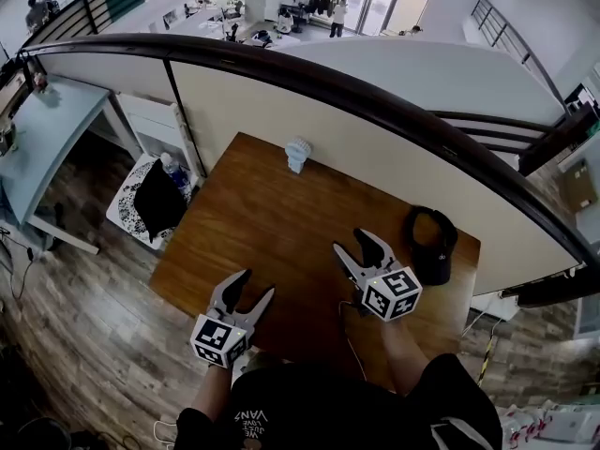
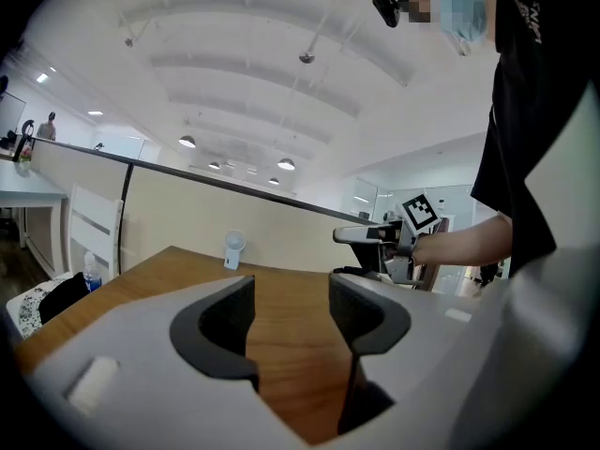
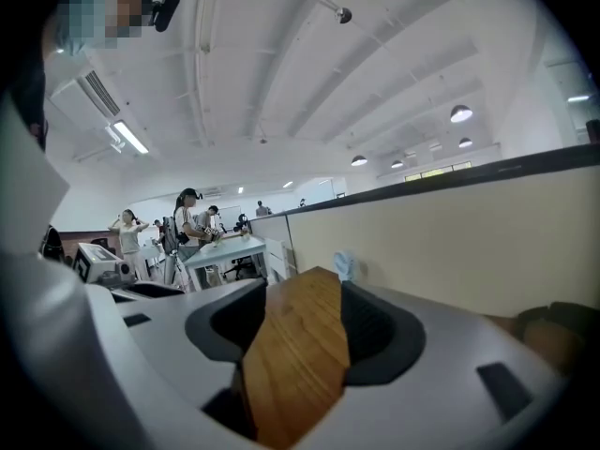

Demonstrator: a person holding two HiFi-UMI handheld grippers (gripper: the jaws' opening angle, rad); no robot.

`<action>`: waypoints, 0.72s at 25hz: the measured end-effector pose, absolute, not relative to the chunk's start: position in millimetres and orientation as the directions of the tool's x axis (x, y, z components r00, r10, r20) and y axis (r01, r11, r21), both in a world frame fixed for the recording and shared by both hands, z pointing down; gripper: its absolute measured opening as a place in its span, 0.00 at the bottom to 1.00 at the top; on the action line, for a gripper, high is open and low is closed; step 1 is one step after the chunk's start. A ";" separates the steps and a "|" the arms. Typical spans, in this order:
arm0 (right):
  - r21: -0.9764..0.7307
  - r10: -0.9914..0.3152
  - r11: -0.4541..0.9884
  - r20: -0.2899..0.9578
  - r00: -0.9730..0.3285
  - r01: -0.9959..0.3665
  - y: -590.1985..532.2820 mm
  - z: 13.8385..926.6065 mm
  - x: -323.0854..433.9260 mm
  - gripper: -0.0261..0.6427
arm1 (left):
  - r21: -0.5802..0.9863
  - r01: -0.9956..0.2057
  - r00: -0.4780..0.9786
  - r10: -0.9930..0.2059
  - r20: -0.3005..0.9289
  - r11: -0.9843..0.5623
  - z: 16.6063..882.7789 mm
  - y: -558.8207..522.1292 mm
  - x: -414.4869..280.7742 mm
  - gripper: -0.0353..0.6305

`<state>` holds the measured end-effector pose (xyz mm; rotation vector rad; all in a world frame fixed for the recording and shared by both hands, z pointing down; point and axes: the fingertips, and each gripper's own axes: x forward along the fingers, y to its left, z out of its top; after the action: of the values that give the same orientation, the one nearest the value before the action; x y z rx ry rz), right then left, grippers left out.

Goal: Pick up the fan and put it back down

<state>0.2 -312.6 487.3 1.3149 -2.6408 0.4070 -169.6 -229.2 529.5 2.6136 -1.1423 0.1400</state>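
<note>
A small white fan (image 1: 297, 153) stands upright at the far edge of the wooden table (image 1: 281, 223), against the partition. It shows small and distant as the fan (image 2: 232, 248) in the left gripper view and the fan (image 3: 344, 264) in the right gripper view. My left gripper (image 1: 248, 292) hovers over the table's near left edge, open and empty. My right gripper (image 1: 357, 249) is over the near right part, also open with nothing between its jaws. Both point towards the fan from well short of it. The right gripper (image 2: 349, 235) appears in the left gripper view.
A black cap (image 1: 429, 242) lies on the table's right side, beside the right gripper. A beige partition (image 1: 375, 148) with a dark rail bounds the far edge. Left of the table stands a chair with a black bag (image 1: 157, 200) and a bottle.
</note>
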 end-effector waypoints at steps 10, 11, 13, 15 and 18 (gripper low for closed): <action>-0.201 -0.757 0.575 0.235 -0.609 -0.793 -236.7 473.8 31.9 0.37 | 0.226 -0.758 0.650 -0.737 0.185 -0.611 509.9 -175.9 -144.1 0.40; -0.206 -0.757 0.575 0.234 -0.610 -0.792 -229.7 473.6 36.4 0.37 | 0.226 -0.760 0.648 -0.739 0.183 -0.610 508.1 -170.5 -140.6 0.40; -0.217 -0.756 0.573 0.233 -0.612 -0.790 -215.7 473.4 45.8 0.37 | 0.226 -0.761 0.646 -0.742 0.180 -0.608 503.7 -159.1 -133.4 0.40; -0.226 -0.758 0.569 0.231 -0.611 -0.791 -202.6 473.5 55.0 0.37 | 0.221 -0.761 0.647 -0.740 0.184 -0.610 500.9 -148.2 -127.0 0.40; -0.228 -0.760 0.566 0.227 -0.609 -0.792 -186.7 474.5 65.9 0.37 | 0.207 -0.762 0.647 -0.740 0.185 -0.614 497.5 -136.6 -118.6 0.40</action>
<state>65.9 -186.7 474.5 1.3363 -2.6881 0.4709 -118.6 -136.6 497.5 2.6008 -1.2125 0.1171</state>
